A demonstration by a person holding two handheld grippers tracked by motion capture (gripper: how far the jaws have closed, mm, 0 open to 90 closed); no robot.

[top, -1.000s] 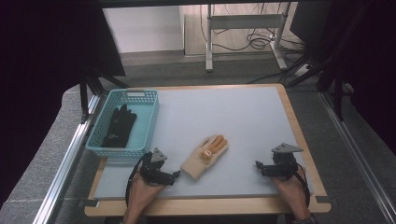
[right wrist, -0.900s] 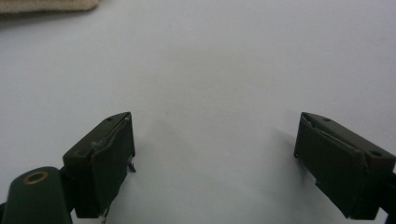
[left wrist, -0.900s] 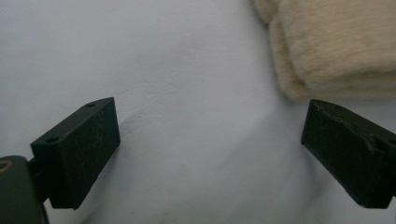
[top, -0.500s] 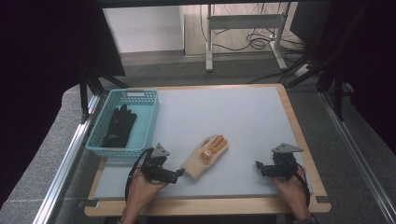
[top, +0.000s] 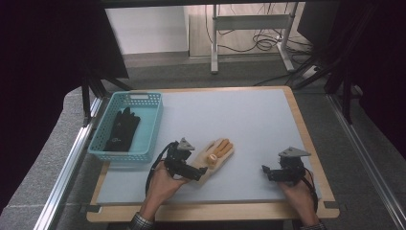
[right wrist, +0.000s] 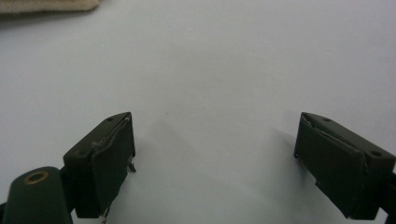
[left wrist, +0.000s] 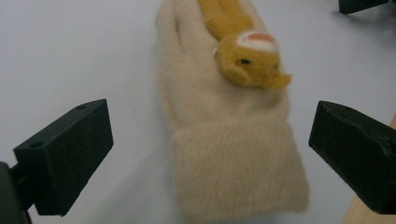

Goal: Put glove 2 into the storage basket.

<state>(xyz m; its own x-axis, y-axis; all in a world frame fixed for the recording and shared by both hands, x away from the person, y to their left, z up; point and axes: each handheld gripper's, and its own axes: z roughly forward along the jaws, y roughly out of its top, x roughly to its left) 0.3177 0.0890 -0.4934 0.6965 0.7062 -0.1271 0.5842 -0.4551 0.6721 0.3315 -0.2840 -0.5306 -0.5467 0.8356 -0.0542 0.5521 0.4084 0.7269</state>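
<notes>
Left gripper (top: 197,171) at the near-left part of the table (top: 249,120), jaws spread wide. In the left gripper view (left wrist: 210,154) the two black jaws stand either side of the ribbed cuff of the beige glove (left wrist: 224,140), clear table showing between each jaw and the wool; no contact visible. Nothing pinched.

The beige glove (top: 215,155) lies flat on the pale table top, cuff toward the person, fingers pointing away and to the right, just right of the blue basket (top: 125,153). A yellow-orange plush patch with a small dark eye sits on its back. Its cuff end in the high view is covered by the left gripper.

Right gripper (top: 268,172) low over the near-right part of the table, well apart from the glove. Right gripper view (right wrist: 215,154): jaws wide apart, bare table between them, holding nothing. Whether the jaw tips rest on the surface cannot be told. A strip of the beige glove (right wrist: 46,5) is cut off at the top-left edge of that view.

Black glove (top: 122,129) lies inside the blue basket, partly behind its near wall.

Left gripper view soft and blurred up close; fingertips of the glove run off the top edge. Dark block at the top-right corner there, too cropped to identify.
</notes>
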